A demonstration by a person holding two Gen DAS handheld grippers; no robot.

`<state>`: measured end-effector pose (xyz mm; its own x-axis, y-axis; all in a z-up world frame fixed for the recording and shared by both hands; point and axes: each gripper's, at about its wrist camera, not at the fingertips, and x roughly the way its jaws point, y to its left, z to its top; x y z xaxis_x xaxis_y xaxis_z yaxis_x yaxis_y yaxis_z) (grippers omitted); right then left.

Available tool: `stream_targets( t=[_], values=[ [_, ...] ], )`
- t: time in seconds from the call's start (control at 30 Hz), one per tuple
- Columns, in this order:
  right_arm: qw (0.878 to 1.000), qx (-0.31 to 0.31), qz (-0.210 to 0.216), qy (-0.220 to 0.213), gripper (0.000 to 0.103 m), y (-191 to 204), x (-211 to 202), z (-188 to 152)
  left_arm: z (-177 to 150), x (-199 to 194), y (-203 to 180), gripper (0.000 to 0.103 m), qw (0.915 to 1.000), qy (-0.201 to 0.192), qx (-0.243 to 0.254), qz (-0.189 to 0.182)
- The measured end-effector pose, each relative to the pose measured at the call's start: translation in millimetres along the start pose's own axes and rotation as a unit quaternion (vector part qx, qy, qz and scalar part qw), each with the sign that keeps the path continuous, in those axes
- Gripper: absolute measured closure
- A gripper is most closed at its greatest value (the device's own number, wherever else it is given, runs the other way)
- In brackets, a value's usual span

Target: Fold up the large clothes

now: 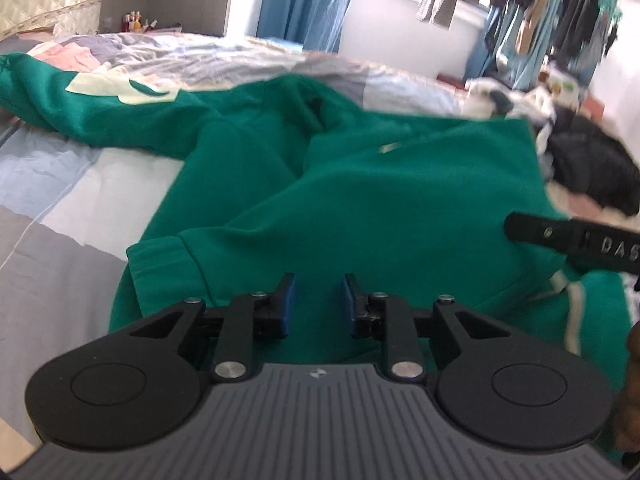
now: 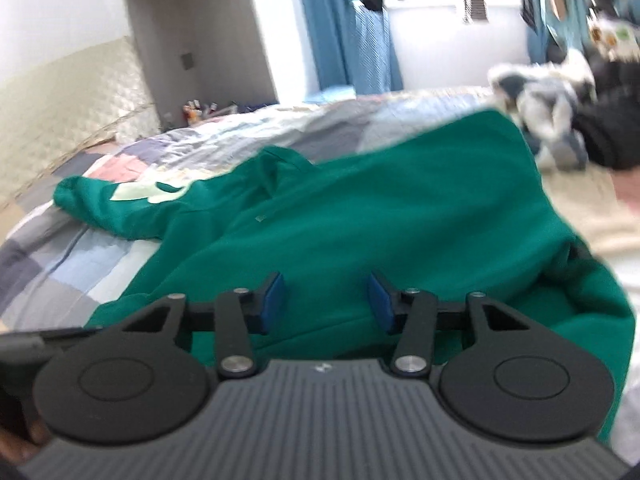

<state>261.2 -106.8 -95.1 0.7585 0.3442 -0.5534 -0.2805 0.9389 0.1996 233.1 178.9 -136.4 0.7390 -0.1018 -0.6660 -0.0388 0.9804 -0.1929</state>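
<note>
A green sweatshirt (image 1: 360,184) lay rumpled on the bed (image 1: 60,184), filling mid-frame. Left tongs (image 1: 319,300) and right tongs (image 2: 326,300) hung parted above it, gripping nothing. Closing here might pinch several layers, skewing the fold.

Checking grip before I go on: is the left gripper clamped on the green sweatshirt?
No: the left gripper shows a clear gap between its blue pads, with the green sweatshirt lying flat beneath, not pinched.
</note>
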Motion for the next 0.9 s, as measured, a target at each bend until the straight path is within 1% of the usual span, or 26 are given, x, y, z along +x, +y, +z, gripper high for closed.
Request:
stream_targets(
  t=[0.1, 0.23, 0.3, 0.4, 0.53, 0.57, 0.63, 0.7, 0.73, 0.77, 0.83, 0.9],
  values=[
    [1.0, -0.02, -0.016, 0.01, 0.053, 0, 11, -8, -3, 9, 5, 0.075, 0.9999, 0.009, -0.006, 0.002],
    [0.999, 0.005, -0.023, 0.038, 0.053, -7, 31, -17, -8, 14, 9, 0.075, 0.9998, 0.004, -0.006, 0.017],
    [0.999, 0.007, -0.024, 0.039, 0.053, -10, 35, -22, -9, 13, 12, 0.075, 0.9998, 0.0, -0.012, 0.015],
    [0.999, 0.017, -0.021, 0.036, 0.054, -14, 35, -23, -10, 5, 12, 0.074, 0.9995, -0.01, -0.011, 0.026],
    [0.999, 0.03, -0.017, 0.032, 0.055, -17, 30, -24, -3, -12, 21, 0.073, 0.9974, -0.028, -0.048, 0.045],
    [0.999, 0.03, -0.018, 0.031, 0.055, -17, 29, -25, 0, -17, 26, 0.072, 0.9961, -0.037, -0.063, 0.05],
    [0.999, 0.032, -0.022, 0.029, 0.055, -16, 27, -25, 8, -24, 39, 0.049, 0.9926, -0.053, -0.089, 0.064],
    [0.999, 0.035, -0.027, 0.023, 0.055, -14, 23, -25, 23, -23, 56, 0.049, 0.9894, -0.046, -0.109, 0.084],
    [0.999, 0.031, -0.03, 0.02, 0.055, -12, 21, -25, 32, -21, 67, 0.049, 0.9868, -0.042, -0.127, 0.092],
    [0.999, 0.025, -0.033, 0.019, 0.055, -11, 21, -25, 41, -19, 82, 0.048, 0.9824, -0.039, -0.154, 0.098],
    [0.999, 0.022, -0.034, 0.016, 0.055, -11, 19, -25, 59, -15, 112, 0.047, 0.9728, -0.04, -0.206, 0.098],
    [0.999, 0.029, -0.032, 0.015, 0.055, -14, 19, -24, 75, -9, 143, 0.044, 0.965, -0.04, -0.242, 0.092]
  ],
)
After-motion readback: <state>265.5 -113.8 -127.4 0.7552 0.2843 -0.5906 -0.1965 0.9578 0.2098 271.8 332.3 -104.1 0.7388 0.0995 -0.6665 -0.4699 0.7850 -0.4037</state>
